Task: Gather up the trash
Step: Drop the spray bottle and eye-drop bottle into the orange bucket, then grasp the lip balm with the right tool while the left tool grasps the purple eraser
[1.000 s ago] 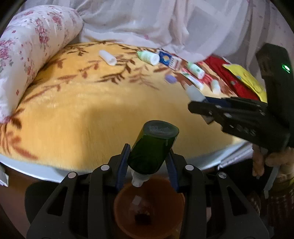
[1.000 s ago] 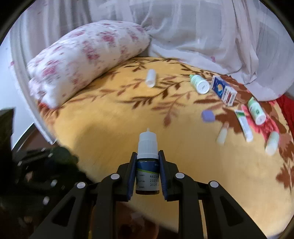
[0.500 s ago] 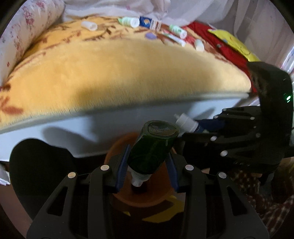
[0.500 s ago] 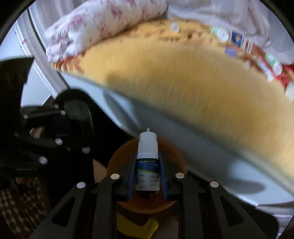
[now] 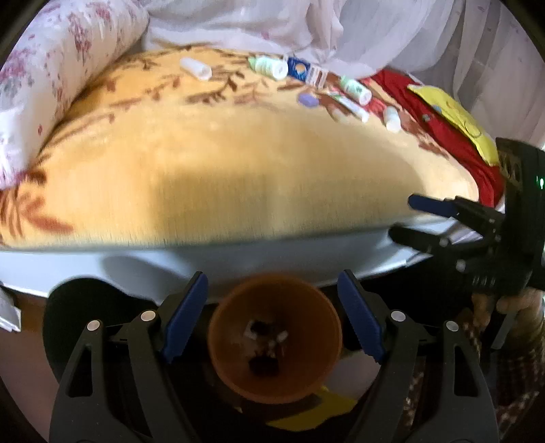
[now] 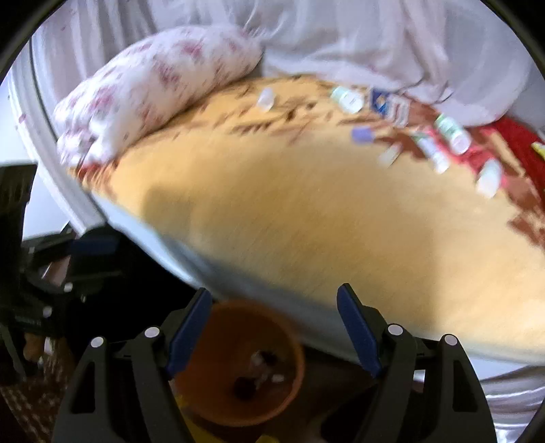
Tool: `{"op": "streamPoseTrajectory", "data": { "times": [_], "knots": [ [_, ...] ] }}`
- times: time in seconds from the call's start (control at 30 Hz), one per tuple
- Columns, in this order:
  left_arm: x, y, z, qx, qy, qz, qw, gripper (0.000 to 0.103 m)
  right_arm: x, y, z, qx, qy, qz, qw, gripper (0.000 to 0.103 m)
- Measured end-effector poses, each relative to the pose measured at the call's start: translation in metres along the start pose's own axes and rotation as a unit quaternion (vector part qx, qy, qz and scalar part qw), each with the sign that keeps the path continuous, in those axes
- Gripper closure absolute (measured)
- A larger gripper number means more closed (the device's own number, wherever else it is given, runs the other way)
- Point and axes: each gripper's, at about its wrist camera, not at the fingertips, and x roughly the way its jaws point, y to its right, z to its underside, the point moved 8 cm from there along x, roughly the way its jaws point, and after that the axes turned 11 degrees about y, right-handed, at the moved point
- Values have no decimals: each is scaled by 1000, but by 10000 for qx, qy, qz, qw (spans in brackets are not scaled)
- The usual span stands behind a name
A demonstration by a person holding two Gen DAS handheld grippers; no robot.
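Observation:
My left gripper (image 5: 272, 286) is open and empty above an orange bin (image 5: 218, 340) that stands below the bed's edge; small bottles lie at its bottom. My right gripper (image 6: 274, 300) is open and empty, with the same orange bin (image 6: 293, 381) below it. The right gripper also shows at the right of the left wrist view (image 5: 405, 218). Several small bottles, a tube and a box lie on the yellow blanket at the far side: a white bottle (image 5: 196, 68), a green-and-white bottle (image 5: 269, 66) and a blue-and-white box (image 5: 306, 72).
A floral pillow (image 5: 51, 75) lies at the bed's left. A white curtain (image 5: 306, 24) hangs behind. A red cloth (image 5: 442, 126) and a yellow item (image 5: 456, 116) lie at the right. The bed's pale edge (image 5: 238, 255) runs just beyond the bin.
Both grippers have opened and let go: the green bottle left the left gripper and the dropper bottle left the right one. Both views have tilted back up towards the bed.

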Motion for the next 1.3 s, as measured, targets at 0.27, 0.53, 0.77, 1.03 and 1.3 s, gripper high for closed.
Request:
{"op": "streamPoseTrajectory", "data": {
  "times": [0.27,0.53,0.77,1.03,1.3],
  "knots": [
    [15,7,-35,54,277,11,9996,26,24,77,-68,280,404,696,9964,28],
    [27,20,-54,184,460,86,9987,26,104,139,-115,400,-76,1509,9877,30],
    [35,13,-56,119,416,102,9990,26,163,146,-115,563,-861,1487,9835,48],
    [47,8,-66,98,403,120,9991,26,157,148,-116,918,-624,1015,9886,85],
    [89,29,-123,366,626,292,9969,26,108,135,-109,782,213,988,9918,85]
  ]
}}
